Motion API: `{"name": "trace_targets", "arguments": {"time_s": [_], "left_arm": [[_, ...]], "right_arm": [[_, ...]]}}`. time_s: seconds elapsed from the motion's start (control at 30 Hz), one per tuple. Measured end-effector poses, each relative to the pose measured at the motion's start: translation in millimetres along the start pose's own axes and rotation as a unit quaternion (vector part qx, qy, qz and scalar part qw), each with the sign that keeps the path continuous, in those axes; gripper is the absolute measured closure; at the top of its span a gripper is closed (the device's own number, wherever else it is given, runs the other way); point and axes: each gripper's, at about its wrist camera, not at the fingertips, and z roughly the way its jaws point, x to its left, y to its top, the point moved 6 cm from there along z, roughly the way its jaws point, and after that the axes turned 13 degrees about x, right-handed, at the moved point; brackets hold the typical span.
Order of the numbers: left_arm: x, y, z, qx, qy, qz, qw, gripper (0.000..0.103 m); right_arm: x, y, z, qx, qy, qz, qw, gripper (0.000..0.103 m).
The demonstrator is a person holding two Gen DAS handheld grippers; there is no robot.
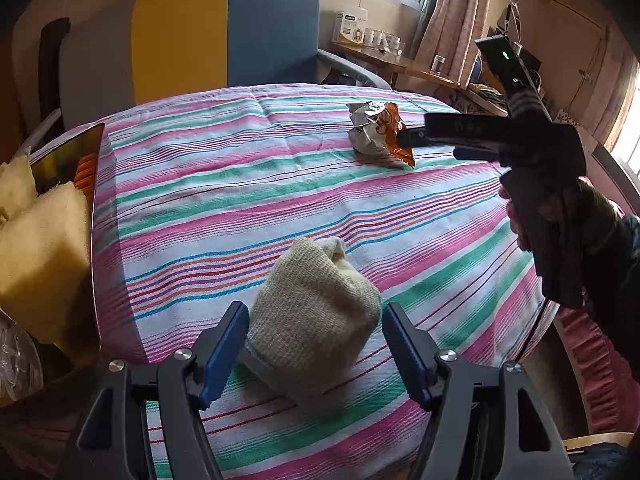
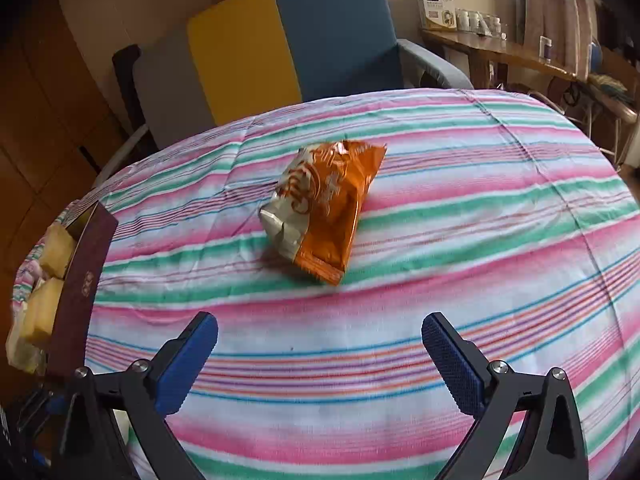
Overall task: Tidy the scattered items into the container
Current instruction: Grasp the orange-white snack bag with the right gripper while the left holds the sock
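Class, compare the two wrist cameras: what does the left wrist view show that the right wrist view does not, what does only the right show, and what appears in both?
Only the left wrist view shows the cream knitted sock bundle lying between the open left hand-held gripper fingers, and the right hand-held gripper's body from outside.

Only the right wrist view shows the right hand-held gripper fingers, wide open with nothing between them.

Both show the orange snack bag on the striped cloth, the container with yellow sponges at the left edge, and the yellow-and-blue chair behind.

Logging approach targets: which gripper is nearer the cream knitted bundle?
Left. The left gripper is open around the cream knitted bundle; the right gripper faces the orange snack packet, farther off.
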Motion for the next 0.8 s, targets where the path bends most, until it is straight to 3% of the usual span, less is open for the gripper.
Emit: {"name": "trace_targets", "arguments": {"time_s": [0.17,0.2,0.3,0.4,0.47,0.53,0.8], "left_arm": [[7.6,0.4,3.3,-0.002,-0.021,-0.015,0.9997,0.030],[7.9,0.4,4.1,-0.001,-0.023,-0.015,0.9996,0.028],[10.1,1.3,6.9,0.000,-0.031,-0.019,0.9993,0.026],[12.3,2.5,10.4,0.003,-0.036,-0.024,0.9991,0.024],[12.8,2.6,12.2,0.004,-0.036,-0.024,0.9990,0.022],[12.5,2.5,12.2,0.003,-0.037,-0.024,0.9990,0.022],[12.2,0.3,12.5,0.002,-0.030,-0.023,0.9993,0.022]], "right_arm": [[6.0,44.3,15.9,-0.004,-0.064,0.001,0.998,0.000],[5.0,51.1,21.0,0.003,-0.060,0.011,0.998,0.000],[4.6,68.8,31.7,0.015,-0.027,0.042,0.999,0.015],[6.3,81.5,43.3,0.026,-0.006,0.057,0.998,0.015],[8.5,83.0,50.5,0.031,-0.015,0.061,0.998,0.017],[3.9,80.6,57.3,0.036,-0.025,0.069,0.997,0.040],[3.1,46.7,41.4,0.026,-0.007,0.047,0.999,0.041]]}}
